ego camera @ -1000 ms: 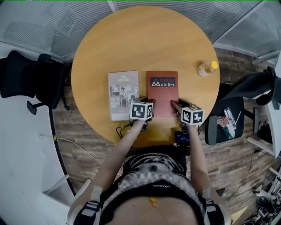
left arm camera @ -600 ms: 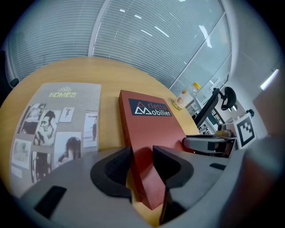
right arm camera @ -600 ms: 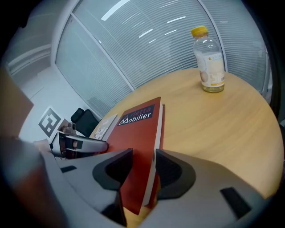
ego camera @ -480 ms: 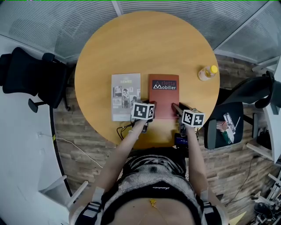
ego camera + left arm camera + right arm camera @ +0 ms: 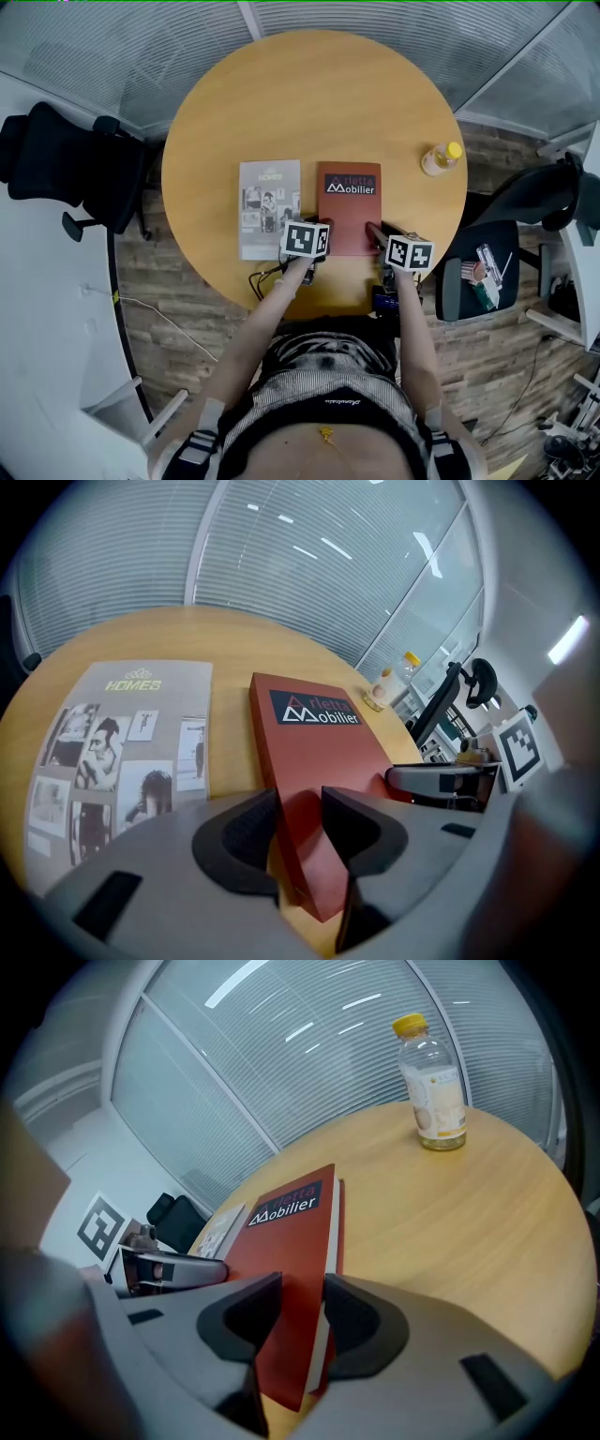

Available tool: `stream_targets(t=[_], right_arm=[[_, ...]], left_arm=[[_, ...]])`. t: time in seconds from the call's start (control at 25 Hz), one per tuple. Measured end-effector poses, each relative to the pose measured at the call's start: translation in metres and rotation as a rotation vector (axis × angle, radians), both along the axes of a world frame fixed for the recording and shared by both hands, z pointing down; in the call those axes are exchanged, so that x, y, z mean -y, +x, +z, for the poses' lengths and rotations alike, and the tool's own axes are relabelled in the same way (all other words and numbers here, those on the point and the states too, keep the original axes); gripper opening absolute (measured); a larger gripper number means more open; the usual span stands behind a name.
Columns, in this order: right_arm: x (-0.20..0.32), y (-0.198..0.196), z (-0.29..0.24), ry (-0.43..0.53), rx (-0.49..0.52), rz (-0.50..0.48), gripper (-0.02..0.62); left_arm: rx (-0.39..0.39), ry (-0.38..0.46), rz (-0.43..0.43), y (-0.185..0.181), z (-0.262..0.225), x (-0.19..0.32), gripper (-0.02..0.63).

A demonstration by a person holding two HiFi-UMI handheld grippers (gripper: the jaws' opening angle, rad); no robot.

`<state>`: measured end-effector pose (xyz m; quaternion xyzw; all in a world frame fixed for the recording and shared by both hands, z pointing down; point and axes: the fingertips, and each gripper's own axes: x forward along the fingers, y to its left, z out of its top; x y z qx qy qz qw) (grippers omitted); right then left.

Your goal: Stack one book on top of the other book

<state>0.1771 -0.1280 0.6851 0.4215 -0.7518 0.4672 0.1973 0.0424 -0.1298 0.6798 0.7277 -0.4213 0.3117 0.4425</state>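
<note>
- The fingers of the left gripper [image 5: 300, 810] are clamped on the near left corner of the red book [image 5: 309, 738], one finger on the cover and one against its left edge.
- The fingers of the right gripper [image 5: 302, 1305] have just been closing and now pinch the near right corner of the same book, with the cover and the pale page edge between them.
- The red book lies with its long axis running straight away from the person, its short near edge at the grippers and the white title at the far end.
- Whether the near edge is off the surface [image 5: 319, 103] cannot be told.
- Just to its left lies the grey book [image 5: 269, 208], flat and parallel to it, cover up. A narrow strip of wood shows between the two.
- Both books sit near the person's side of the round wooden surface.
- A yellow-capped bottle [image 5: 441, 157] stands upright well apart, to the right near the rim.
</note>
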Motion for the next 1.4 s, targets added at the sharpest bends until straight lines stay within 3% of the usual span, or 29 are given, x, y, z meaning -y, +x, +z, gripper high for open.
stream_targets(t=[0.56, 1.4], right_arm=[[-0.006, 0.0, -0.002, -0.037, -0.084, -0.012, 0.152], [-0.019, 0.005, -0.061, 0.004, -0.147, -0.03, 0.152]], left_arm=[[0.005, -0.033, -0.024, 0.0, -0.004, -0.004, 0.15], [-0.029, 0.029, -0.038, 0.005, -0.063, -0.018, 0.13]])
